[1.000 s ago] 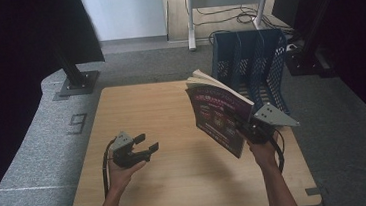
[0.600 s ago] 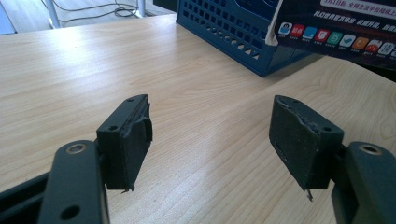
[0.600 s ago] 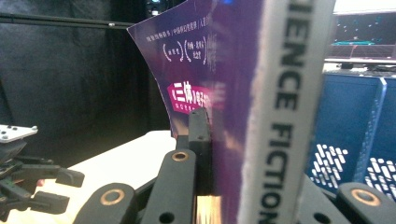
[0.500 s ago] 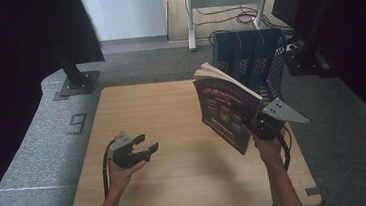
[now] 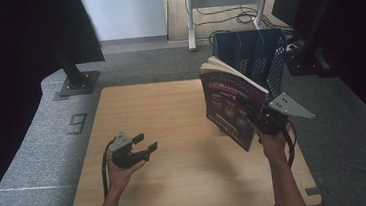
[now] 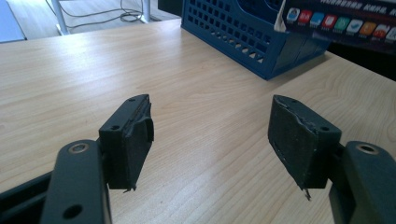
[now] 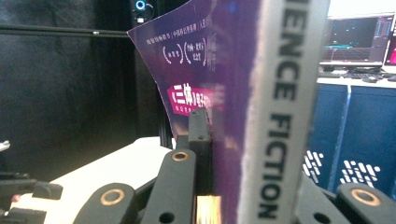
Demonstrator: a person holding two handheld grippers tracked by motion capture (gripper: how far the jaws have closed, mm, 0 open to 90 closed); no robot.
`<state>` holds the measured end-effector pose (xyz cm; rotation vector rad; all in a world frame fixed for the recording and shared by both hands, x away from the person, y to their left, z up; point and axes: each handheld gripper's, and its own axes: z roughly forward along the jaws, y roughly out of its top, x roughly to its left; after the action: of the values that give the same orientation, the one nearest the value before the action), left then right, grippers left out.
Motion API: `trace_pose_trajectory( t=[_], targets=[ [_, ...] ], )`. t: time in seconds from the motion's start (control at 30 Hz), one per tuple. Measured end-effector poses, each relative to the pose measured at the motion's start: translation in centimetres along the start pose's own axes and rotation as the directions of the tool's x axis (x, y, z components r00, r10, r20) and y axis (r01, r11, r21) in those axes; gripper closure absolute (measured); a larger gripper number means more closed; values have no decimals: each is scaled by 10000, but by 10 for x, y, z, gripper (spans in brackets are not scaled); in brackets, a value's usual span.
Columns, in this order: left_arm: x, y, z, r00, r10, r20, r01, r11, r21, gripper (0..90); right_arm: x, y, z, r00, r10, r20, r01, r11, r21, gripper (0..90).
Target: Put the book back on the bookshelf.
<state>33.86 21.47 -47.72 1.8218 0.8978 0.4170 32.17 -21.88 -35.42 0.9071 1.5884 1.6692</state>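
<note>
A thick purple paperback (image 5: 231, 104) is held up off the table at the right, its spine toward me and its pages fanning a little at the top. My right gripper (image 5: 250, 114) is shut on its lower part. In the right gripper view the book's grey spine (image 7: 275, 116) reads "SCIENCE FICTION", and the right gripper (image 7: 252, 163) has its jaws pressed against both covers. My left gripper (image 5: 145, 141) rests low over the table at the left, open with nothing between its pads (image 6: 130, 140). In the left gripper view the book's back cover (image 6: 341, 21) hangs in front of the rack.
A blue mesh file rack (image 5: 255, 59) stands on the table's far right corner, just behind the book, and is also seen as the blue rack (image 6: 243, 32). The wooden table (image 5: 172, 114) sits on grey carpet. Dark curtains and a stand base (image 5: 76, 82) are at the left.
The right hand has carried the book a little right and toward the rack, standing it more upright. The left gripper has stayed where it was, still open.
</note>
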Motion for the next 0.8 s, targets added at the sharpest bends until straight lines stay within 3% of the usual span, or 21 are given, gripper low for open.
trace_pose_trajectory(
  t=[0.8],
  targets=[
    [-1,-2,4,9999,18,106,-22,9993,372,304,-27,10,-8,9958,259,873,-236,9994,-272,816]
  ],
)
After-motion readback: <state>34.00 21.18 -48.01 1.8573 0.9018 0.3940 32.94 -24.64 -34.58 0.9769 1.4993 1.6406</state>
